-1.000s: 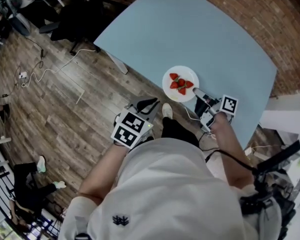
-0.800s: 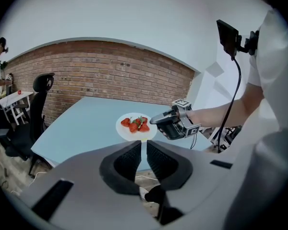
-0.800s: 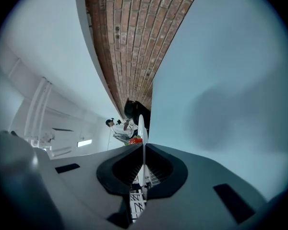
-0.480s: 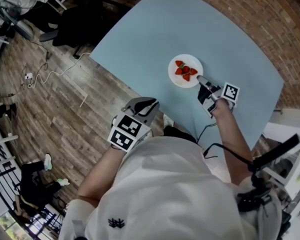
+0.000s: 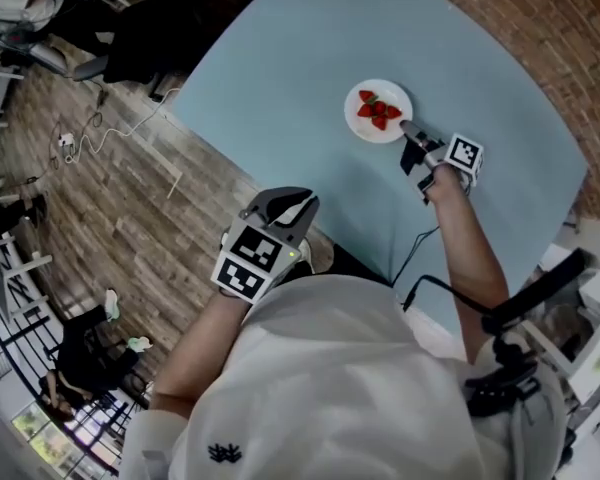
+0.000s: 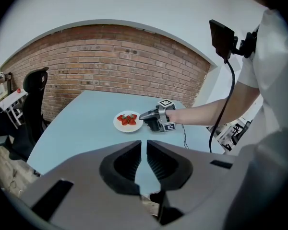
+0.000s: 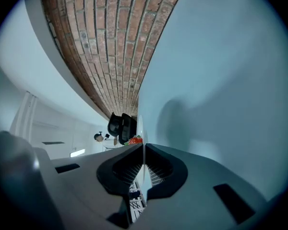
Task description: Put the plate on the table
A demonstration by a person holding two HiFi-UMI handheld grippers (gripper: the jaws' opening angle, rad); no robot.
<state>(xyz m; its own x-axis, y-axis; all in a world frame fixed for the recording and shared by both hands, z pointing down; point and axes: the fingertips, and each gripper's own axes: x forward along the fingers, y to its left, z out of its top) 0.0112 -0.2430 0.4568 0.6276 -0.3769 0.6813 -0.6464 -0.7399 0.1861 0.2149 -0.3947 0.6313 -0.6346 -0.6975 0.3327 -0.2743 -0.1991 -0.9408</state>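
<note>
A white plate (image 5: 361, 128) with red strawberries (image 5: 379, 111) is over the far part of the light blue table (image 5: 300, 48). My right gripper (image 5: 408, 128) is shut on the plate's near rim. In the left gripper view the plate (image 6: 120, 126) looks level at the tabletop, with the right gripper (image 6: 143, 115) on its right edge; whether it touches the table I cannot tell. In the right gripper view the plate rim (image 7: 142, 126) runs as a thin white line between the jaws of the right gripper (image 7: 143, 148). My left gripper (image 5: 298, 200) (image 6: 146, 143) is shut and empty at the table's near edge.
A brick wall (image 6: 110, 56) runs behind the table (image 6: 81, 123). A black office chair (image 6: 33, 85) stands at its left end. Chairs and cables (image 5: 100, 133) lie on the wood floor left of the table. A black cable (image 5: 415, 258) trails from the right gripper.
The right gripper has carried the plate farther across the table, away from me. The left gripper has stayed shut at the near edge.
</note>
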